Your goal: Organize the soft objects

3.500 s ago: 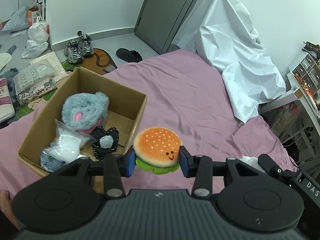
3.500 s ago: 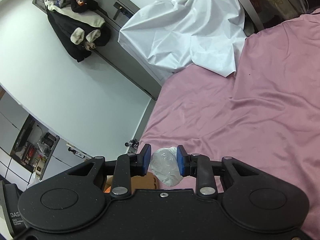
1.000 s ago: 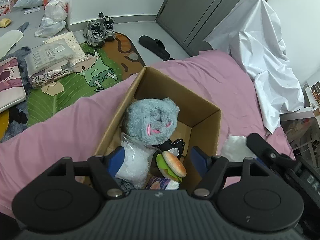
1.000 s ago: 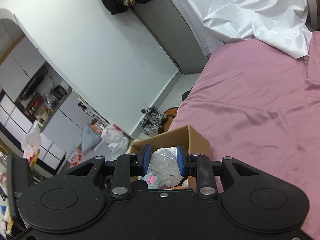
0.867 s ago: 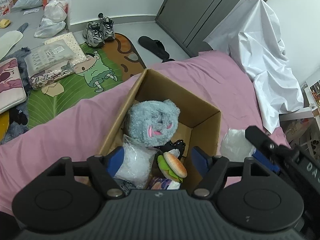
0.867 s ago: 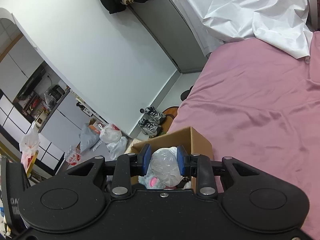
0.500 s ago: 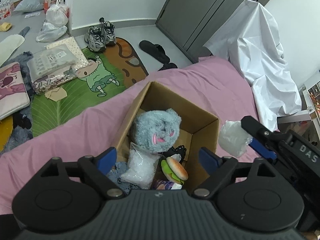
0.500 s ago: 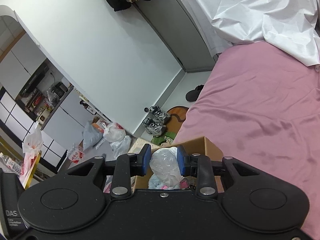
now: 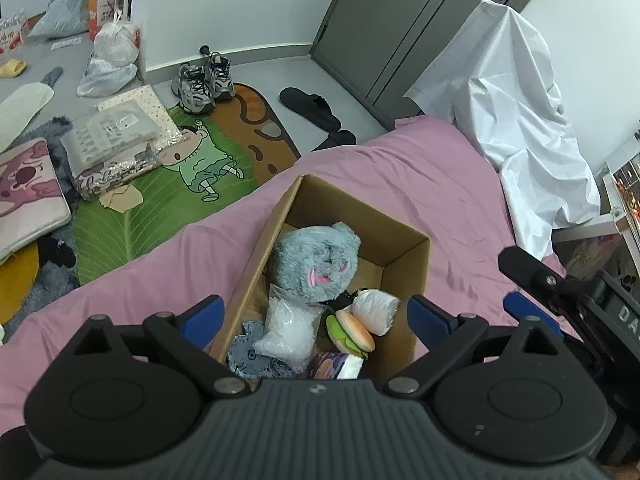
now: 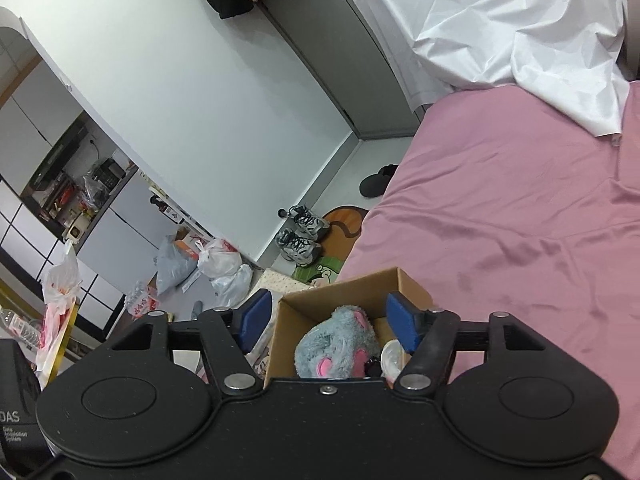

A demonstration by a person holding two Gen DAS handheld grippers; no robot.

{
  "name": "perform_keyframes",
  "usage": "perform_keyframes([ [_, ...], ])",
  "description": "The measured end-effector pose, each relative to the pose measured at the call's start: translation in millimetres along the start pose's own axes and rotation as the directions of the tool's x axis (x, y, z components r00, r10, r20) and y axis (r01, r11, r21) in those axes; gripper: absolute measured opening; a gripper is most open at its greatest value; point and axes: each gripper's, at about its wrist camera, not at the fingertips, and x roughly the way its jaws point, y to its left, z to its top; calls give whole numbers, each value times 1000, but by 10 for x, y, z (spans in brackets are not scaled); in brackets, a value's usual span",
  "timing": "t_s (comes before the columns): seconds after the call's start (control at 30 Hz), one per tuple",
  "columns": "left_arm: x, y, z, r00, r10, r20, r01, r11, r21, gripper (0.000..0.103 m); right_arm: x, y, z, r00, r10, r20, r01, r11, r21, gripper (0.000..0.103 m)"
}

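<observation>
A pink-sheeted bed (image 9: 420,184) fills the room's near side, with a cardboard box (image 9: 404,272) resting on it above a cluttered floor. Inside the box lie a grey plush toy (image 9: 316,260), a burger plush (image 9: 354,330), a clear crinkly bag (image 9: 288,330) and a white plastic-wrapped bundle (image 9: 376,306), the last resting against the burger near the right wall.

The left gripper (image 9: 316,314) hangs over the box with its jaws spread wide and empty, having just been opening. The right gripper (image 10: 330,320) has just been opening too; nothing sits between its jaws, and the bundle lies below them in the box.

To finish the release well, I judge both grippers should lift straight up with jaws wide, clear of the cardboard walls, before seeking any remaining soft item.
</observation>
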Motion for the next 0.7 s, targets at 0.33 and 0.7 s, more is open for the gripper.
perform_keyframes([
  [0.33, -227, -109, -129, 999, 30, 16, -31, 998, 62, 101, -392, 22, -106, 998, -49, -26, 48, 998, -37, 75],
  [0.7, -447, -265, -342, 998, 61, 16, -63, 985, 164, 101, -781, -101, -220, 994, -104, -13, 104, 994, -29, 88],
])
